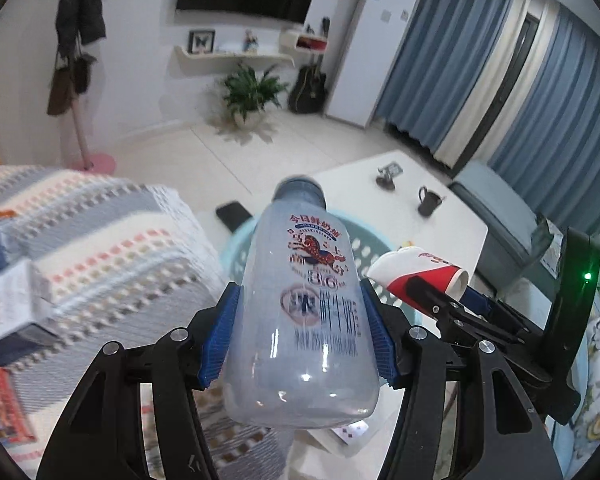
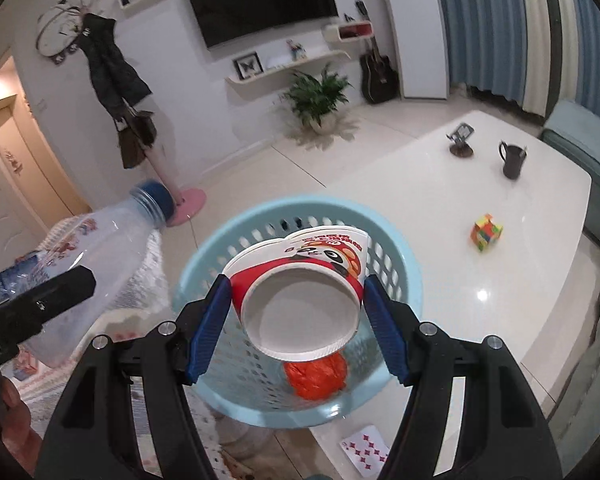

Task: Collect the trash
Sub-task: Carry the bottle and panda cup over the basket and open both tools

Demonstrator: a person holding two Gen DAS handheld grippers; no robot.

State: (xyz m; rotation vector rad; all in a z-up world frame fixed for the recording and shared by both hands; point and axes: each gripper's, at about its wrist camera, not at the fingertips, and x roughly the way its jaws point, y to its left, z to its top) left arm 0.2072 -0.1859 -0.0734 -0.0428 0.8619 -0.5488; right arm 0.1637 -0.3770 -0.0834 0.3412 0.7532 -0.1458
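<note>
Your left gripper [image 1: 300,312] clamps the light, slippery bottle [image 1: 304,312] mid-body, your right gripper [image 2: 298,308] squeezes the crushable paper cup [image 2: 300,296] at frame centre.

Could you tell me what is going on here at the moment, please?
A person is clearing rubbish with two handheld grippers. The left gripper clamps an empty plastic bottle, and the right gripper clamps a paper cup. Both are held above the light blue basket, which already contains a crumpled orange wrapper. Neither item has been dropped in yet.
</note>
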